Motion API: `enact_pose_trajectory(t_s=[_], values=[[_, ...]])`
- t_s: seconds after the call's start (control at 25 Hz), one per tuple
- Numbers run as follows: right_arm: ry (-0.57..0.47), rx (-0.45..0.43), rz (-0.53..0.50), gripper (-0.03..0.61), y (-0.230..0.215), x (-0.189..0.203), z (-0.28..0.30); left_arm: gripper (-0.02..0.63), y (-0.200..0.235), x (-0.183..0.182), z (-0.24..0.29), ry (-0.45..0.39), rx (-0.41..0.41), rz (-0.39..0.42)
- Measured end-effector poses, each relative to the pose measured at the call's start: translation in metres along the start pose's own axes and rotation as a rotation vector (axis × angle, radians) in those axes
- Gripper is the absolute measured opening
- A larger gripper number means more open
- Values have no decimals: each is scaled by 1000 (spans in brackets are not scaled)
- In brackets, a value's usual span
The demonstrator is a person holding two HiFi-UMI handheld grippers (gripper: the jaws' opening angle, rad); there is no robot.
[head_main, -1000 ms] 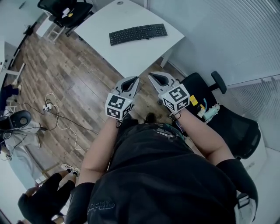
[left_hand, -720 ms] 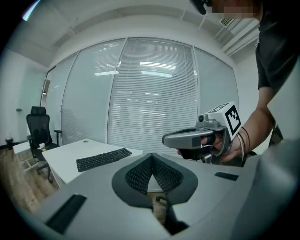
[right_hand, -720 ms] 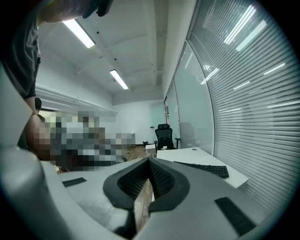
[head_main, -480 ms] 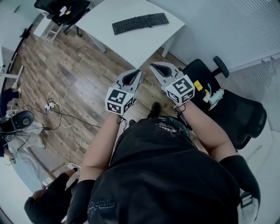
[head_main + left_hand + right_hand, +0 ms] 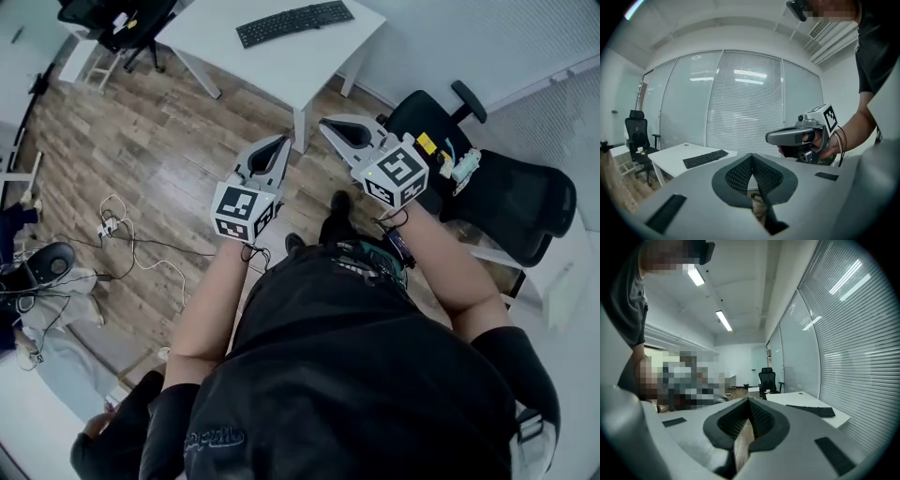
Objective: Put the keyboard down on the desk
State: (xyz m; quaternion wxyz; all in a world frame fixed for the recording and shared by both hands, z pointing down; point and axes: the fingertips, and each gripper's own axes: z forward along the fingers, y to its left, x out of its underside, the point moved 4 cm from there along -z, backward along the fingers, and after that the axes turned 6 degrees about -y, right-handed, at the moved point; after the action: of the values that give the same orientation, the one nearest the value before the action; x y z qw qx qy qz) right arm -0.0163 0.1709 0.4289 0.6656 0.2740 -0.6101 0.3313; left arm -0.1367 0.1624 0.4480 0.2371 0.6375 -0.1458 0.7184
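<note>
While the keyboard [image 5: 293,22] is seen on the desk [image 5: 281,70] at upper centre, the left tongs [image 5: 280,141] and the right tongs [image 5: 326,123] are held closed, empty, mid-frame.

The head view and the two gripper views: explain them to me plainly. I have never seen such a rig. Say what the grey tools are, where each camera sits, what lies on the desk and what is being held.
There is no robot here. A person holds a two-jaw hand tool in each hand. The head view comes from a camera on the person's head that looks steeply down. It shows the left gripper and the right gripper reaching out in front of the body, above a wooden floor. Each gripper view comes from a camera riding on that gripper and looking along its jaws. Both pairs of jaws are closed, with nothing between them, so nothing is held. The black keyboard lies flat on the white desk, ahead of the person and apart from both grippers. A black office chair stands to the person's right.
</note>
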Motion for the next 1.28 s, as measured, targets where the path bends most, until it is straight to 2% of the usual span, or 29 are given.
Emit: enact_pose_trajectory(t_s=[0.2, 0.44, 0.76, 1.08, 1.28], values=[[-1, -1, 17, 23, 40, 6, -12, 15, -16, 5, -34, -7, 34, -3], [2, -43, 27, 23, 77, 14, -22, 15, -27, 11, -53, -19, 25, -23], [-2, -45, 72, 23, 91, 19, -42, 15, -47, 7, -60, -25, 16, -20], [-5, -45, 99, 23, 97, 27, -60, 15, -75, 14, -48, -5, 50, -41], [-6, -45, 93, 23, 95, 26, -60, 15, -77, 13, -44, -13, 56, -42]])
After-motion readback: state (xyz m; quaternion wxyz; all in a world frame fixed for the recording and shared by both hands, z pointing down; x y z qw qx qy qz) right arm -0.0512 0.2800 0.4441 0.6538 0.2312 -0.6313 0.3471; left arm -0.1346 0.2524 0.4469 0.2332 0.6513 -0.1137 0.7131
